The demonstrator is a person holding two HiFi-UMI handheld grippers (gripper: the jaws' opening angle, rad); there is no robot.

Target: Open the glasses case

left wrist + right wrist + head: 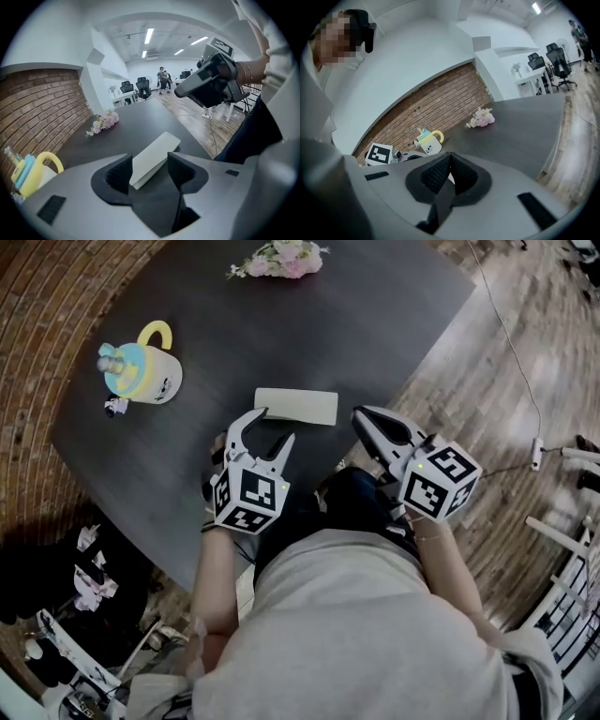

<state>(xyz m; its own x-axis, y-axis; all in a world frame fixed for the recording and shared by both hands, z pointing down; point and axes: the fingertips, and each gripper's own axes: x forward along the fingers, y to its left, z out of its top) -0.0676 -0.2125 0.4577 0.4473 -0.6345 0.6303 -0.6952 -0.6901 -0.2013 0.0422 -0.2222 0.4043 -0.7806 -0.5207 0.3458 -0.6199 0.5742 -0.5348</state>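
Observation:
A closed white glasses case [295, 406] lies flat on the dark table [375, 324], near its front edge. My left gripper [275, 425] stands open at the case's front left corner, one fingertip beside the left end. In the left gripper view the case [157, 152] reaches in between the two pads, and neither pad presses on it. My right gripper [361, 415] hovers just off the case's right end with its jaws together and nothing in them. The right gripper view shows its pads [440, 173] meeting, with a white sliver of the case behind them.
A cup with a yellow handle and blue lid [145, 369] stands at the table's left. A bunch of pink flowers [281, 259] lies at the far edge. The table's angled right edge drops to a wooden floor [506, 390] with a cable. The person's body is close behind the grippers.

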